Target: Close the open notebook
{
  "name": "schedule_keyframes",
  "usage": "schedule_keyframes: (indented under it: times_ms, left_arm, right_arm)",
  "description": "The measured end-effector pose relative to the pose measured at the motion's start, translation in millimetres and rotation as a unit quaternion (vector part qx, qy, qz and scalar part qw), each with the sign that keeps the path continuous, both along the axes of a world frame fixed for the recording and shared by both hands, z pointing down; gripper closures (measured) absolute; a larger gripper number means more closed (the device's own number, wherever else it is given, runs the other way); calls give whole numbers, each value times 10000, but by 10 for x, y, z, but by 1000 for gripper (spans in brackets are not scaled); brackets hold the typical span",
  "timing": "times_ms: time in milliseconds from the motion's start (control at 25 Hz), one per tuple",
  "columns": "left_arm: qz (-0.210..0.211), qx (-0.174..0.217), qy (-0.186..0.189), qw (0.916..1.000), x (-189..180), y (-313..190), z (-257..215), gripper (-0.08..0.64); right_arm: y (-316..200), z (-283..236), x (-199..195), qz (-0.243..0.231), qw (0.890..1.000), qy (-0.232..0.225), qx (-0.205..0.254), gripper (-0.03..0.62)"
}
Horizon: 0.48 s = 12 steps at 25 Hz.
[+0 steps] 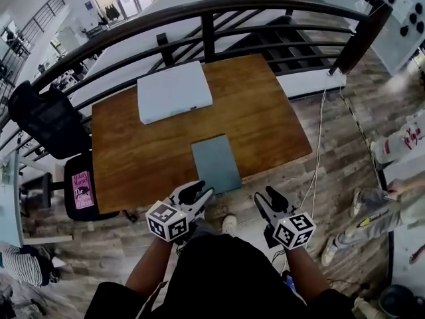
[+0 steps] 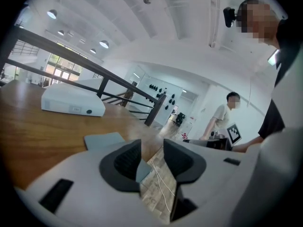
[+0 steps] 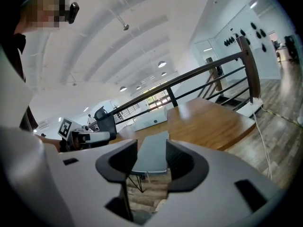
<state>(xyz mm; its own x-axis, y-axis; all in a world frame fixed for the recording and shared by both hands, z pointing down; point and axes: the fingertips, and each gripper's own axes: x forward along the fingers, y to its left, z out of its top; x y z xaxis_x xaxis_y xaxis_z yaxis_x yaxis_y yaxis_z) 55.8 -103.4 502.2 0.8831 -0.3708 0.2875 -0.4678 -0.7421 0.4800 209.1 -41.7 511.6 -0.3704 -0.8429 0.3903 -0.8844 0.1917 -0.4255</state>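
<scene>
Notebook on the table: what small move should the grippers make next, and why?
Probably none: the notebook already lies shut and flat near the table edge, and the left gripper and right gripper hang open and empty short of it. I would rest them.

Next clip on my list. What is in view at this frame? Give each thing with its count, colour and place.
notebook: one, grey-blue, closed, flat at the table's near edge
box: one, white, far side of the table
table: one, brown wood, centre
railing: one, black, curving behind the table
office chair: one, black, left of the table
pink sign: one, on a black seat by the table's near-left corner
cable: one, white, floor right of the table
bystanders: at least two, pale clothes, right edge
left gripper: one, white, jaws apart, empty, short of the table
right gripper: one, white, jaws apart, empty, short of the table
</scene>
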Motion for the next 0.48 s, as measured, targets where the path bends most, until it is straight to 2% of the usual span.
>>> schedule_keyframes:
  times_ms: [240,480]
  left_arm:
    - [-566,509,-123,9970,-275,-54,-162,409]
    - [-1234,1117,-65,9860,-631,-280,-539,462]
  right_arm:
    - [-51,-189,-48,-273,9991,11,329,431]
    - [-286,-618,-153,-384,9956,-63,848,456]
